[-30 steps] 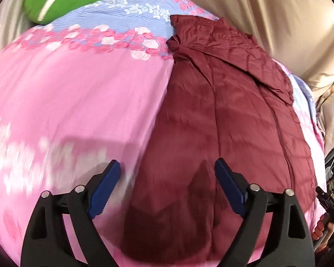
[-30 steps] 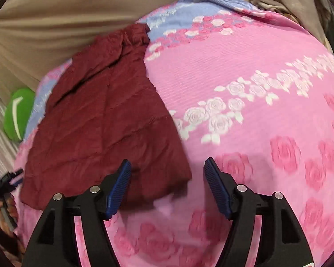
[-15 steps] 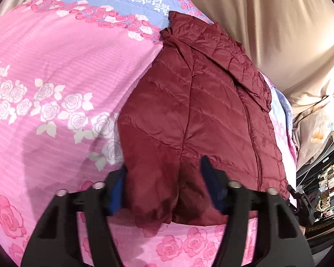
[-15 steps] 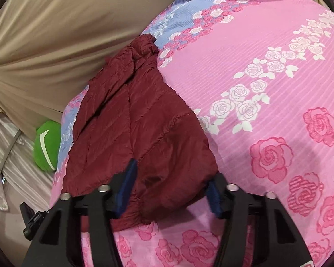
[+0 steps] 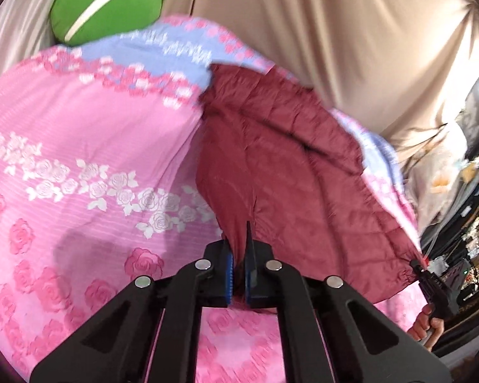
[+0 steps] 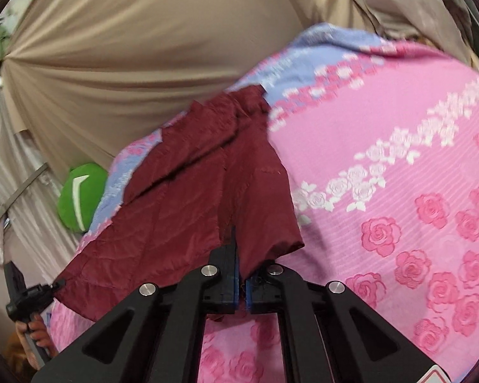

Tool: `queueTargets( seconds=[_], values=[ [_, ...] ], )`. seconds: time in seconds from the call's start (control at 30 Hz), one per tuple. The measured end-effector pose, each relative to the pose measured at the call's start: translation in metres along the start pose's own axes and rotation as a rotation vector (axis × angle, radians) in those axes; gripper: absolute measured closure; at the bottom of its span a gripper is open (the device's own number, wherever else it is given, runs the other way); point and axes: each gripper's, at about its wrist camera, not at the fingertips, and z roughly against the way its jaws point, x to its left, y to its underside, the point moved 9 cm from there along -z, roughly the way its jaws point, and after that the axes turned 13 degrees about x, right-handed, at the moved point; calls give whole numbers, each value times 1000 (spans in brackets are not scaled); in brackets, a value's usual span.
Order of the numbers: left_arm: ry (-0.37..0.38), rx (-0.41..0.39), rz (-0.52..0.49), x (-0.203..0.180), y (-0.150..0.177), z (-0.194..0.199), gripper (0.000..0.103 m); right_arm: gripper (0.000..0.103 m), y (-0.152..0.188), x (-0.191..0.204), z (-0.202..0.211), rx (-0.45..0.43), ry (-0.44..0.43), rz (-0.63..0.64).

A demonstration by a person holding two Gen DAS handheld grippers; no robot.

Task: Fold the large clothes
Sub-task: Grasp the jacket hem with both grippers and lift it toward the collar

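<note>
A dark red quilted jacket (image 5: 290, 166) lies on a bed covered with a pink rose-print sheet (image 5: 89, 146). My left gripper (image 5: 238, 271) is shut on the jacket's near hem at its left corner and lifts it off the sheet. My right gripper (image 6: 240, 274) is shut on the jacket (image 6: 188, 198) at the hem's right corner, also raised. Each gripper shows in the other's view: the right gripper (image 5: 423, 266) at the jacket's far hem corner, the left gripper (image 6: 52, 287) at the opposite corner. The jacket's collar end rests on the sheet's blue band (image 6: 316, 60).
A green cushion (image 5: 108, 3) sits at the far end of the bed against beige curtains (image 5: 335, 32). It also shows in the right wrist view (image 6: 79, 198). Cluttered dark shelves (image 5: 472, 249) stand off the bed's right side. The pink sheet (image 6: 415, 191) spreads wide beside the jacket.
Both grippers closed from open onto the jacket's hem corners and lifted the hem off the sheet. The jacket's near half now hangs taut between them.
</note>
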Motion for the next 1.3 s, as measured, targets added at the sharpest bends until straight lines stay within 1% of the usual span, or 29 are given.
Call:
queueTargets(
  seconds=[0.1,0.17,0.2,0.23,0.3,0.37,0.43,0.5,0.53,0.6,0.63,0.67,0.7,0.77,0.8,0.9,0.97,1.03,1.1,1.17,1.27,1.3],
  values=[
    [35,-79,-24,-13,2,42,100,101,2,13,37,-71,-28,73],
    [55,-162,-44,-24,3,80,101,101,3,25,75,-152,-63,130],
    [61,-188,-50,-28,4,91,101,101,2,28,86,-178,-78,145],
    [76,-241,-62,-35,4,113,101,101,1,36,106,-223,-102,172],
    [92,-307,-80,-44,3,141,101,101,-2,53,142,-312,-138,224],
    [100,-383,-100,-54,0,171,101,101,-6,67,168,-376,-175,253],
    [104,-419,-115,-62,-6,186,101,101,-15,83,190,-442,-217,279],
    [93,-436,-138,-69,-19,190,101,101,-27,91,194,-466,-229,283],
    [83,-431,-143,-70,-25,186,101,101,-35,92,191,-466,-234,277],
    [54,-403,-158,-73,-49,167,101,101,-52,87,181,-454,-234,257],
    [36,-387,-163,-72,-60,155,100,101,-66,81,168,-435,-224,235],
    [17,-368,-167,-72,-73,141,100,101,-77,77,155,-414,-217,215],
    [-11,-341,-166,-71,-91,118,100,101,-88,72,142,-391,-213,195],
    [-63,-301,-169,-71,-116,82,100,101,-114,62,101,-331,-189,146],
    [-94,-284,-167,-69,-129,63,101,101,-128,56,75,-300,-161,121],
    [-205,-230,-159,-59,-170,-2,101,101,-153,41,18,-240,-92,77],
    [-245,-180,-136,-47,-189,-43,101,101,-169,28,-21,-194,-62,29],
    [-285,-127,-118,-34,-206,-85,101,101,-180,14,-58,-149,-34,-6],
    [-310,-89,-111,-23,-214,-114,101,101,-188,1,-95,-101,6,-37],
    [-342,-43,-99,-11,-219,-147,101,101,-192,-10,-120,-65,35,-58],
    [-369,2,-81,5,-223,-179,101,101,-193,-27,-160,1,81,-89],
    [-370,13,-75,9,-222,-187,101,101,-192,-31,-167,16,92,-95]
  ],
)
